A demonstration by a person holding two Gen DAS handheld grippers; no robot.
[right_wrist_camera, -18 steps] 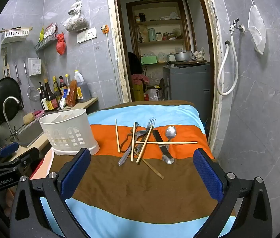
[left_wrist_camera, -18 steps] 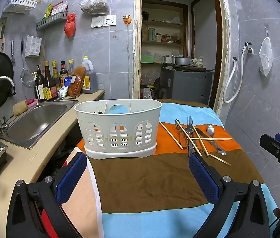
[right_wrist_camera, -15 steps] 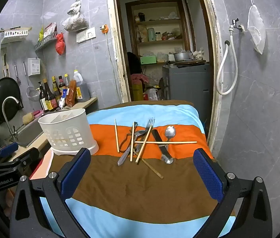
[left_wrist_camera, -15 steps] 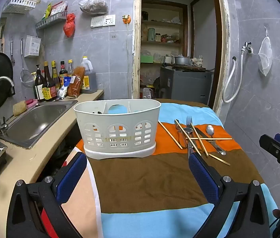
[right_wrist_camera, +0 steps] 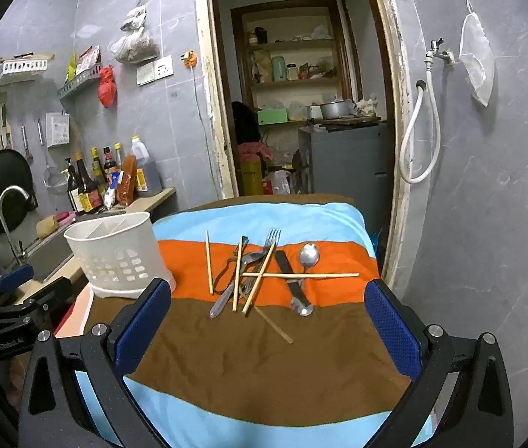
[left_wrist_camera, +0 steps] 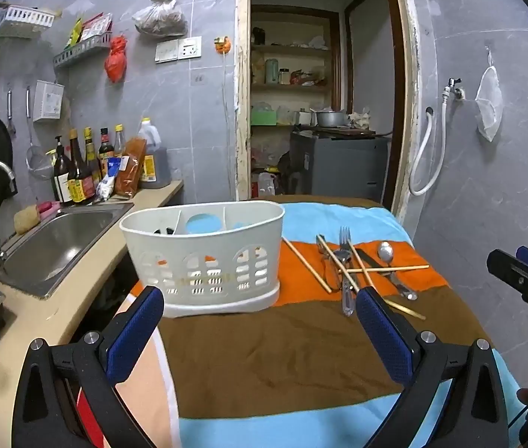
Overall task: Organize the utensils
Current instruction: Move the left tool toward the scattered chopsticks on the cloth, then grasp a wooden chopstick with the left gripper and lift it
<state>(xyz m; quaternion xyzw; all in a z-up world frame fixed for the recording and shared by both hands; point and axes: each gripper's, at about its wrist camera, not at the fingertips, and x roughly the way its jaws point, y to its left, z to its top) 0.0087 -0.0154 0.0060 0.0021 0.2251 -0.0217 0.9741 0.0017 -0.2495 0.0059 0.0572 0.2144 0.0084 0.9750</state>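
Little has shifted since a moment ago. The utensils (right_wrist_camera: 260,276) lie heaped on the striped cloth (right_wrist_camera: 264,354), right of the white caddy (left_wrist_camera: 204,257). Left gripper (left_wrist_camera: 256,321) and right gripper (right_wrist_camera: 267,317) both gape, empty.

Brown cloth band (right_wrist_camera: 264,366), lower centre: bare, passable. White caddy (right_wrist_camera: 118,257) blocks centre left; utensil pile (right_wrist_camera: 260,276) crosses frame centre.

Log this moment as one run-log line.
stage: start, nothing picked | left gripper: open, empty | right gripper: open, empty | utensil pile: loose on striped cloth | caddy: upright, left of pile
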